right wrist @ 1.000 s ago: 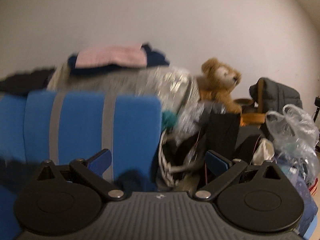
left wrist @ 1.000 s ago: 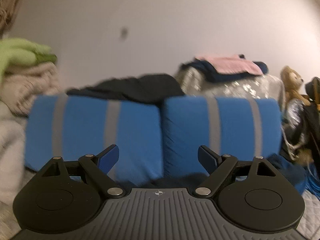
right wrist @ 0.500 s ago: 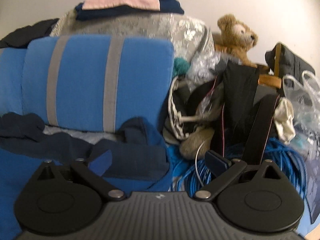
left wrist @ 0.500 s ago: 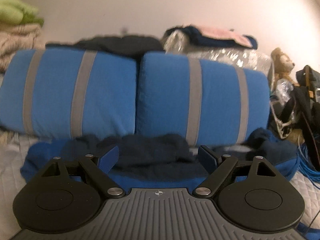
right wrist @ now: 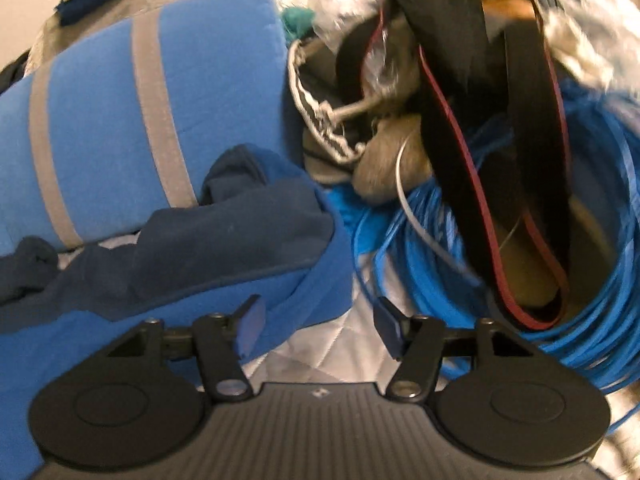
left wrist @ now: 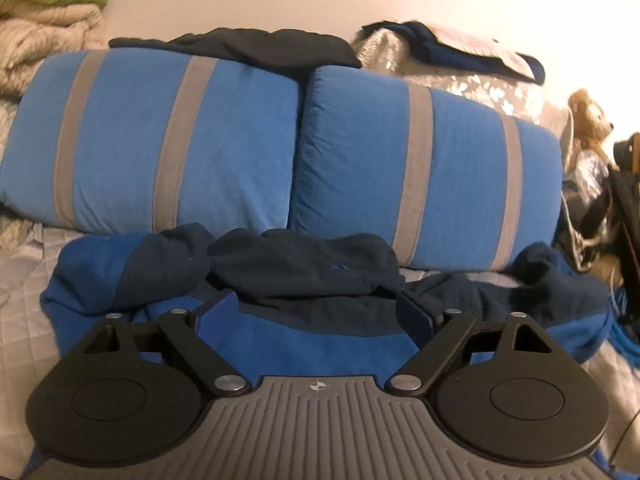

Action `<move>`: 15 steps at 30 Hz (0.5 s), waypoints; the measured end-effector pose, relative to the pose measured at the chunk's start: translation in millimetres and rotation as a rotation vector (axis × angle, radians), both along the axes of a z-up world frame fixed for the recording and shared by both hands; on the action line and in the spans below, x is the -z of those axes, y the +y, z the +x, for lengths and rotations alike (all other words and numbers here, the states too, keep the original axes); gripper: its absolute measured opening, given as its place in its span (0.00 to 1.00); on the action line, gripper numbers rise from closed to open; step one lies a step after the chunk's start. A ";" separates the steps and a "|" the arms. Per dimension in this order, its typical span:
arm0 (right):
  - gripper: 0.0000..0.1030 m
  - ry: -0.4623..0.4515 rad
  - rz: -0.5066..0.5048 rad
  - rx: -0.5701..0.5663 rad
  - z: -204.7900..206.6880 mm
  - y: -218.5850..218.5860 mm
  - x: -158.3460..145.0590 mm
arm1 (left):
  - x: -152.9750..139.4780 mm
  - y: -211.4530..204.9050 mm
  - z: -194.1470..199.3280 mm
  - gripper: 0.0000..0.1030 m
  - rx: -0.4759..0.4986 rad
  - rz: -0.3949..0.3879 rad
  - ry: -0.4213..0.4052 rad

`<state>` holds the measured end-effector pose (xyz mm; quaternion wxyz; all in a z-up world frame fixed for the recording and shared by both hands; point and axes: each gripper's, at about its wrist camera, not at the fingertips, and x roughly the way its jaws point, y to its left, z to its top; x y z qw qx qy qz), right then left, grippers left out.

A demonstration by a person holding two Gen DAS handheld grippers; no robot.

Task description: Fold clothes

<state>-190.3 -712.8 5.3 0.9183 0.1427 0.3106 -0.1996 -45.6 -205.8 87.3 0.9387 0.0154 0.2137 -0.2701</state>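
The left hand-held gripper point(left wrist: 318, 312) was open, its two blue-padded fingers spread wide and holding nothing. It hovered at the lower middle of the left wrist view, just over the blue and navy garment point(left wrist: 280, 280). This garment lay crumpled on the quilted bed cover point(left wrist: 20, 320), spread across almost the whole width of the frame, with its dark navy part bunched in the middle and its brighter blue edges at the left and the right. Right behind it, two blue pillows with grey stripes point(left wrist: 224, 140) stood side by side and closed the far side, so there was little free room beyond the garment. A dark cloth point(left wrist: 260, 46) lay on top of the pillows. A teddy bear point(left wrist: 590, 120) sat at the right edge.

The right hand-held gripper point(right wrist: 318, 326) was open too, with empty fingers. In the right wrist view its left finger point(right wrist: 248, 330) was over the right edge of the same garment point(right wrist: 200, 248), and its right finger stood over a bare strip of the quilted cover point(right wrist: 332, 344). This strip was narrow. Just to the right of it, a coil of blue cable point(right wrist: 600, 280) filled the lower right of the frame, with a black strap with red edge point(right wrist: 460, 160) hanging over it. One pillow point(right wrist: 100, 120) was at the upper left.
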 end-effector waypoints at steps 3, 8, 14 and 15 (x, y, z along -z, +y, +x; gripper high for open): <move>0.59 -0.002 0.028 0.011 9.5 -4.4 11.7 | 2.0 -6.2 -0.4 0.84 0.033 0.026 0.002; 0.50 0.010 0.044 0.039 27.8 -11.5 23.4 | 3.4 -6.0 0.3 0.84 0.038 0.019 0.010; 0.18 0.039 0.097 0.066 43.9 -18.9 38.1 | 5.6 -4.9 4.4 0.84 0.040 0.006 0.044; 0.12 0.036 0.090 0.059 45.3 -16.6 37.1 | 5.9 -4.7 5.1 0.84 0.040 0.004 0.049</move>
